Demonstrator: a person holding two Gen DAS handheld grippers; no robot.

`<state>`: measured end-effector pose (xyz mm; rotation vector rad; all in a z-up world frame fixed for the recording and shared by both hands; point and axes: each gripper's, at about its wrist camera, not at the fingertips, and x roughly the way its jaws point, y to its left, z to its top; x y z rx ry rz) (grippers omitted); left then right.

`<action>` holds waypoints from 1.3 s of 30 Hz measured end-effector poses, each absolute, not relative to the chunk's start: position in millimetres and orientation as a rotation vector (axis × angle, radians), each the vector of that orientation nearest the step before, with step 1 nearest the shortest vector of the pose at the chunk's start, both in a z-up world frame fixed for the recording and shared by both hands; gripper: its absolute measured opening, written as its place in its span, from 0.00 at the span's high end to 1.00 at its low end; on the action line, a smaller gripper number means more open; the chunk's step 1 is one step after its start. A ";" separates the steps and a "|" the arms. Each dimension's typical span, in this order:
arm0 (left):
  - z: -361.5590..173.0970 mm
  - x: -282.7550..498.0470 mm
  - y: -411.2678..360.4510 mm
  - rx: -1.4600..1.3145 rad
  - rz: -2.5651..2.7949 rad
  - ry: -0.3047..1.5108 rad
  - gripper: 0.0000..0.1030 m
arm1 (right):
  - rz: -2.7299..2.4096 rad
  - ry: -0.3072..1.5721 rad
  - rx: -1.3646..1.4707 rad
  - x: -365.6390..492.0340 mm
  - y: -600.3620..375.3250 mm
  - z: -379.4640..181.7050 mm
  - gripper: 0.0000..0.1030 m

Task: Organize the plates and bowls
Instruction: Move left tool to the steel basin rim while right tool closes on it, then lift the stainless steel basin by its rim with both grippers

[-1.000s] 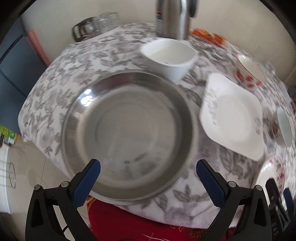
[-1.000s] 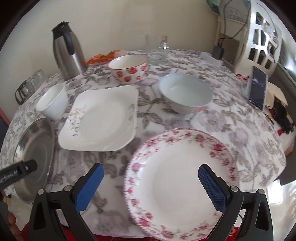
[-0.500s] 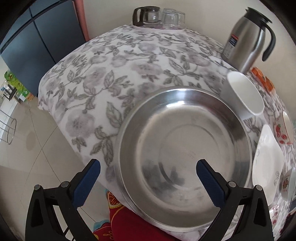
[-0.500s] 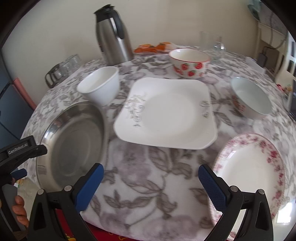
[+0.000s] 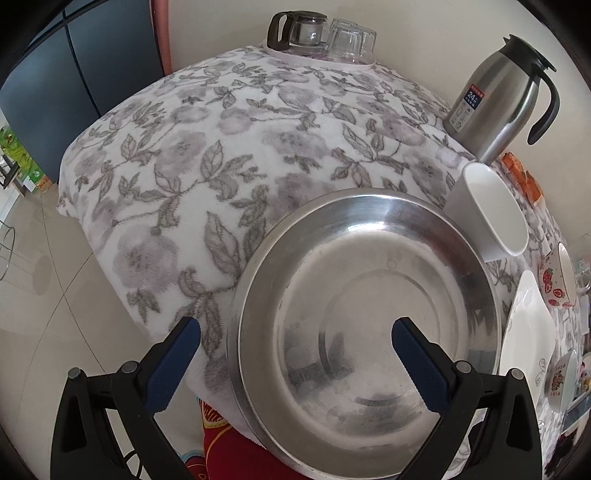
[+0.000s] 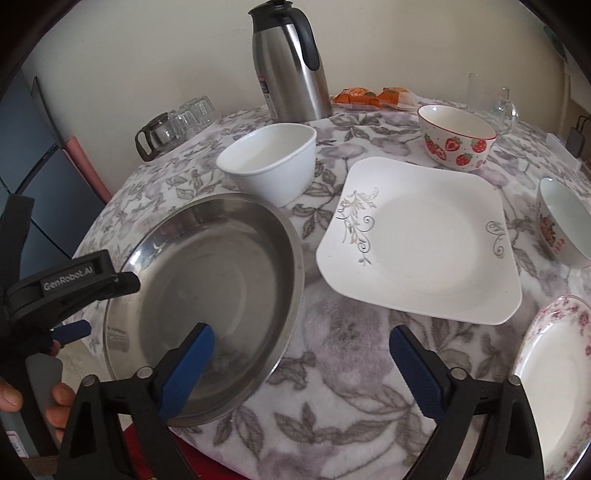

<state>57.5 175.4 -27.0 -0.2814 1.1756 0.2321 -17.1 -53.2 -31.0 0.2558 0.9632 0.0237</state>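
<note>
At the near edge of the cloth-covered surface (image 5: 207,155), the steel basin (image 5: 365,325) is sitting, overhanging slightly. The left gripper (image 5: 295,354) is straddling its near-left rim, jaws spread, gripping nothing. The right gripper (image 6: 301,354), jaws wide but just closing a little, is hovering over the opposite rim. Light, stiff and likely slick: pinch the rim.

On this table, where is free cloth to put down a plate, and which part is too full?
The widest bare cloth lies between the steel pan, the glass tray and the thermos. A smaller strip lies in front of the square plate. It is crowded around the white bowl and strawberry bowl.
</note>
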 end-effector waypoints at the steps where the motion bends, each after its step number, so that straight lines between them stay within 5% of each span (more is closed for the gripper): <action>1: -28.8 58.8 176.5 -0.279 0.234 1.182 0.00 | 0.037 0.963 0.262 -17.0 -52.6 -30.9 0.13; 14: -48.7 64.0 200.8 -0.372 0.288 1.210 0.01 | 0.104 1.004 0.351 -2.3 -52.6 -44.9 0.41; 20: -47.4 66.8 201.6 -0.382 0.269 1.183 0.11 | 0.099 1.014 0.374 5.2 -54.5 -50.5 0.51; 27: -52.9 73.7 202.0 -0.399 0.237 1.186 0.37 | 0.075 1.021 0.402 13.0 -60.0 -55.8 0.66; 39: -62.5 79.2 204.5 -0.376 0.258 1.195 0.57 | 0.081 1.035 0.382 16.6 -56.1 -62.1 0.83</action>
